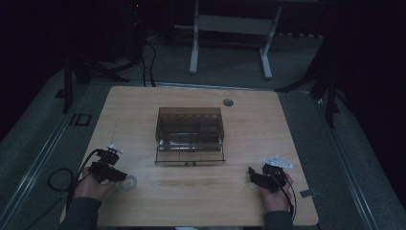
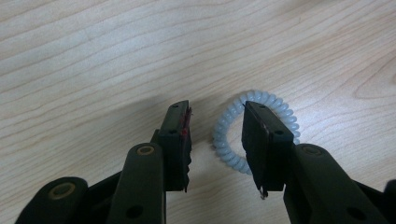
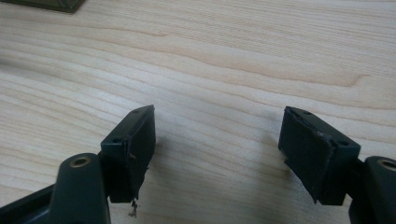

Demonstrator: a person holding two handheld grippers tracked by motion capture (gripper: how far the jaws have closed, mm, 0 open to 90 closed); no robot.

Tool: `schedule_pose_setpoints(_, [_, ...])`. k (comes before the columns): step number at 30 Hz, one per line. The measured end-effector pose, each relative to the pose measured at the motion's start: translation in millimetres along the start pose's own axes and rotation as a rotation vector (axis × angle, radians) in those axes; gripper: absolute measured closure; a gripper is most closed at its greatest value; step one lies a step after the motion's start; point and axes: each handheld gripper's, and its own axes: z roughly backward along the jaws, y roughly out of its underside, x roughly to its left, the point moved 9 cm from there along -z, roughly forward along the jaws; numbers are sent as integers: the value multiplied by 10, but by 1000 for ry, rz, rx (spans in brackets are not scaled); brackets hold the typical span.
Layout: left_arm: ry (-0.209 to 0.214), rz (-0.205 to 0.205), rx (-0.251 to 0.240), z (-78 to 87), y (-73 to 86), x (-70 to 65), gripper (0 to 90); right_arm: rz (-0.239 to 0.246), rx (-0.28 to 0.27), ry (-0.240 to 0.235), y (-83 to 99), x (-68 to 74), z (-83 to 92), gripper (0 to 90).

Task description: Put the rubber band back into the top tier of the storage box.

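Lying on the table [image 2: 93,56], the spiral hair tie [image 2: 227,140] is straddling the left tool's [image 2: 217,140] half-open, right-hand jaw, ungripped.

In the left gripper view, the right jaw covers part of the pale coiled hair tie [image 2: 227,140], so whether a pad touches it cannot be told. In the right gripper view, the brown box [image 3: 46,4] is cut off at the upper left edge. In the dim high view, the drawer contents of the box [image 1: 189,136] are too dark to tell.

Bare table [image 1: 191,191] between grippers; drawer box [image 1: 190,135] blocks the middle.
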Motion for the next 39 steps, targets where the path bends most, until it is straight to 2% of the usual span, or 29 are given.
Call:
schedule_pose_setpoints(4, [5, 1, 14, -7, 10, 4, 622, 0, 0, 0, 0, 1, 0, 271])
schedule_pose_setpoints(9, [3, -23, 51, -31, 41, -13, 633, 1, 0, -1, 0, 1, 0, 271])
schedule_pose_setpoints(15, [2, -33, 76, -63, 56, -25, 648, 2, 0, -1, 0, 1, 0, 271])
schedule_pose_setpoints(30, [8, -40, 112, -114, 78, -53, 721, 3, 0, -2, 0, 3, 0, 271])
schedule_pose_setpoints(39, [-16, -42, 133, -139, 79, -43, 773, 4, 0, -4, 0, 5, 0, 271])
